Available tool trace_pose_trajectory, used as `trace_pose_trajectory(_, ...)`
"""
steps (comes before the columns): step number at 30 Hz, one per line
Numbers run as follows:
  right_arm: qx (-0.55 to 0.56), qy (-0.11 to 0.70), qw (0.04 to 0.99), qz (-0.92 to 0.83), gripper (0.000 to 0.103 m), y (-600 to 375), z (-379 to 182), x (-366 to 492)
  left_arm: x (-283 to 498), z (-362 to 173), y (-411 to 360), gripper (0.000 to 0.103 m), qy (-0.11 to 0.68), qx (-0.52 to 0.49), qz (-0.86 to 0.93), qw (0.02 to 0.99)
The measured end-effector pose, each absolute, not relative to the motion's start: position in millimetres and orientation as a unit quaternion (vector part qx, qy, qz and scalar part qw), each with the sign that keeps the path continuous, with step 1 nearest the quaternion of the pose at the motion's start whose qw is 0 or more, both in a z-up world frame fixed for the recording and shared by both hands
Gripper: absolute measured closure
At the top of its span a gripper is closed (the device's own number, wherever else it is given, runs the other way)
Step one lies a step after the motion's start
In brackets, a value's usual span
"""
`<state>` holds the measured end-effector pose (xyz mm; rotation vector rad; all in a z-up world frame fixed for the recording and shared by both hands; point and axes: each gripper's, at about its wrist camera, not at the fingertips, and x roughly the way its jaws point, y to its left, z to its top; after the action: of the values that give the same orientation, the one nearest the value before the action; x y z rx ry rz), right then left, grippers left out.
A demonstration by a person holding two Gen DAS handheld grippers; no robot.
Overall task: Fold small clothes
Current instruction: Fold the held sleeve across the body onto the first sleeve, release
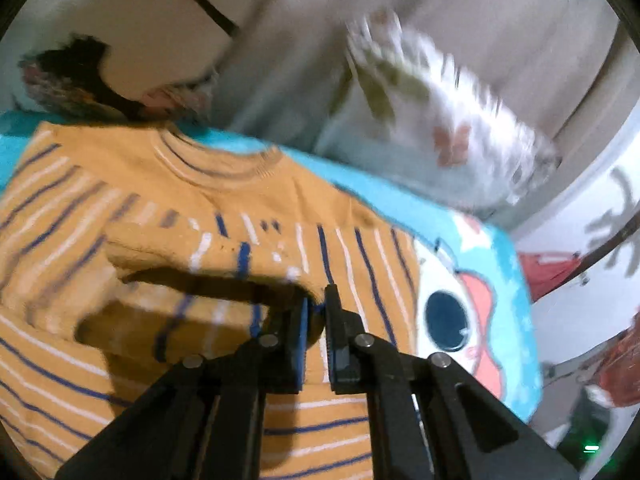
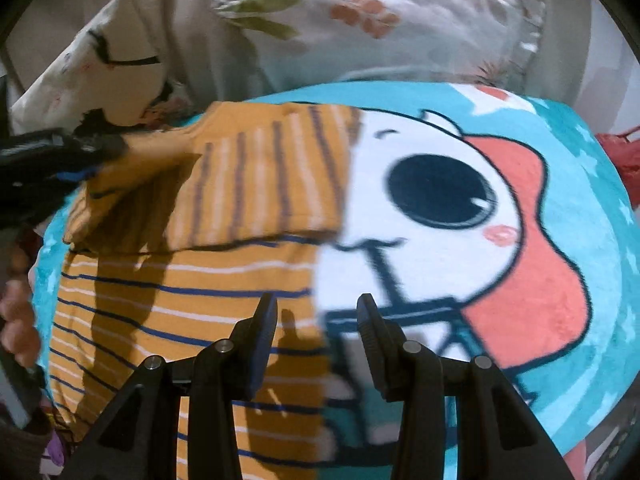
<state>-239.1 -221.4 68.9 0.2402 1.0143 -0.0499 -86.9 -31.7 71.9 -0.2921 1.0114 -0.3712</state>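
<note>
Left wrist view: the left claw (image 1: 317, 300) is pinched tight on the end of a sleeve (image 1: 208, 256) of the sweater (image 1: 120, 184). The sweater is orange with blue and white stripes. The sleeve is lifted and pulled across the front of the sweater, and it throws a dark shadow under it. The round collar (image 1: 216, 160) shows only in this view. The sweater lies flat on a blue blanket (image 1: 504, 280) with a cartoon face. Its right side stops just beside the big dark eye (image 1: 446, 320). A flowered pillow (image 1: 432, 128) lies past the far edge of the blanket. It looks blurry. The right claw does not show here.

Right wrist view: the right claw (image 2: 316, 320) has its two fingers apart, with nothing between them. It hangs above the right edge of the sweater (image 2: 184, 300), where the orange cloth meets the white of the cartoon face. Here the whole face shows: eye (image 2: 444, 192), mouth and pink part. The left claw (image 2: 86, 156) comes in at the left edge of this view and holds the folded sleeve (image 2: 256, 184) up over the far part of the sweater. A hand (image 2: 18, 320) shows at the left edge, near the blanket (image 2: 592, 208). The pillow (image 2: 380, 20) lies behind the far edge, sharper here.
</note>
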Motion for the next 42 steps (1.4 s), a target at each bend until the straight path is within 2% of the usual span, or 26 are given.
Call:
trace_pose_trajectory(3, 0.119, 0.491, 0.863, -0.016, 0.058, -236.6, 64.1, -238.5, -85.8, 56.1, -50.5, 0.091, 0.498, -0.128, -0.155, 0.844)
trace_pose_trajectory(8, 0.125, 0.486, 0.865, 0.012, 0.058, -251.2, 65.8, -232.1, -100.4, 63.5, -39.2, 0.037, 0.495, -0.187, -0.183, 0.828)
trace_pose_trajectory(10, 0.125, 0.483, 0.867, 0.024, 0.058, -252.3, 67.7, -225.4, -110.7, 72.6, -28.6, 0.033, 0.489, -0.201, -0.191, 0.827)
trace_pose_trajectory(16, 0.117, 0.474, 0.870, 0.065, 0.058, -236.1, 71.0, -196.7, -135.7, 103.0, 6.4, 0.028, 0.465, -0.213, -0.191, 0.838)
trace_pose_trajectory(22, 0.090, 0.457, 0.877, 0.114, 0.056, -182.4, 85.2, -170.8, -152.4, 127.2, 37.2, 0.026, 0.449, -0.142, -0.185, 0.863)
trace_pose_trajectory(24, 0.060, 0.458, 0.877, 0.132, 0.049, -151.9, 89.2, -162.7, -153.5, 123.8, 57.2, 0.025, 0.451, -0.119, -0.151, 0.871)
trace_pose_trajectory(30, -0.018, 0.453, 0.873, 0.180, 0.048, -64.1, 90.2, -139.5, -147.4, 99.0, 122.4, 0.025, 0.491, -0.105, -0.062, 0.862)
trace_pose_trajectory(33, -0.077, 0.452, 0.873, 0.168, 0.045, -27.7, 78.7, -127.6, -147.0, 97.7, 143.7, 0.025, 0.491, -0.090, -0.039, 0.865)
trace_pose_trajectory(36, -0.143, 0.469, 0.861, 0.136, 0.046, -2.6, 53.8, -110.9, -147.4, 100.4, 160.5, 0.025, 0.486, -0.073, -0.028, 0.871)
trace_pose_trajectory(37, -0.141, 0.476, 0.858, 0.136, 0.050, -4.9, 49.2, -107.7, -147.0, 100.0, 164.8, 0.025, 0.485, -0.068, -0.024, 0.872)
trace_pose_trajectory(39, -0.101, 0.490, 0.853, 0.145, 0.084, -12.0, 50.4, -101.6, -145.8, 100.3, 170.8, 0.025, 0.484, -0.064, -0.021, 0.873)
trace_pose_trajectory(41, -0.060, 0.490, 0.859, 0.139, 0.093, -25.0, 59.5, -99.7, -146.2, 98.9, 178.3, 0.025, 0.485, -0.067, -0.018, 0.872)
trace_pose_trajectory(42, -0.030, 0.484, 0.864, 0.134, 0.094, -35.5, 67.1, -98.8, -144.3, 97.8, 179.9, 0.025, 0.486, -0.068, -0.017, 0.871)
